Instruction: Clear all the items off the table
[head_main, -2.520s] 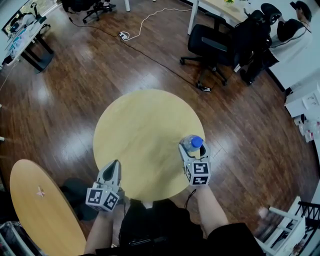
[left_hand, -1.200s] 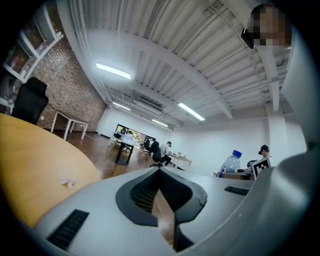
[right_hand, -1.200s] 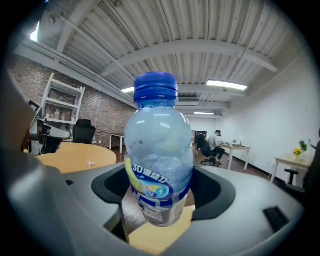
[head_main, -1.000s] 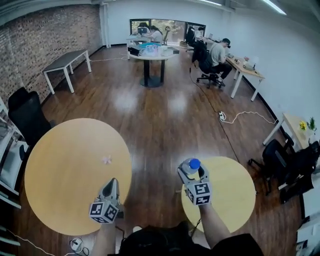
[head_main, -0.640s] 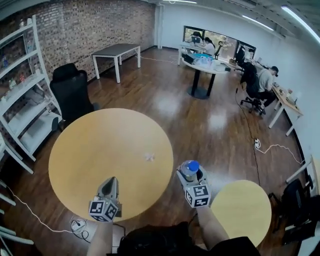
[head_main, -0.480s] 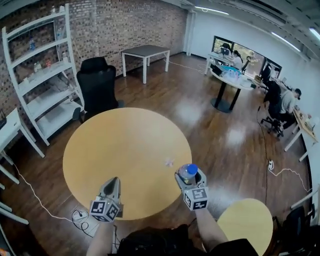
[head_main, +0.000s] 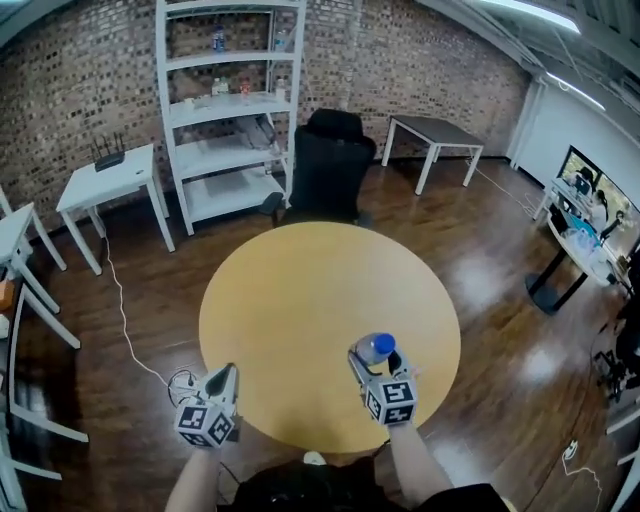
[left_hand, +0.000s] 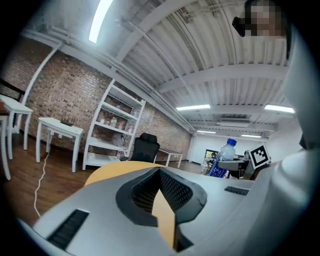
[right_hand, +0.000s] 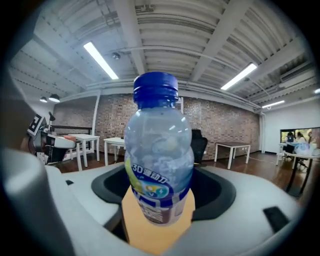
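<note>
- Carrying step, by judgement: the right gripper (head_main: 381, 362) is clamped on the body of a clear plastic bottle (head_main: 379, 347) with a blue cap and a printed label. The bottle stands upright between the jaws.
- Location of task item: the bottle is over the near right part of the round yellow tabletop (head_main: 300, 280), inside its edge. Its base is hidden by the jaws, so it cannot be told whether it rests on the surface or is just above it.
- Left gripper (head_main: 227, 374): jaws drawn together to a narrow wedge, nothing between them. It is level with the near left edge of the tabletop and well apart from the bottle.
- Progress, by judgement: the bottle is the only item in hand, and no other item shows on this tabletop in the head view.
- Next move calls for: a firm hold, with the bottle upright and the cap uppermost while it travels. At the set-down, the jaws should part only once the base sits flat.
- Surroundings beyond the far edge: a black office chair (head_main: 331, 160) just behind the tabletop, a white shelf unit (head_main: 222, 105) against the brick wall, a white side table (head_main: 108, 180) at left and a grey table (head_main: 436, 134) at right.
- Obstructions: none between the right gripper and the tabletop. A white cable (head_main: 122, 315) trails on the wood floor at left, a trip hazard for any walk that way.
</note>
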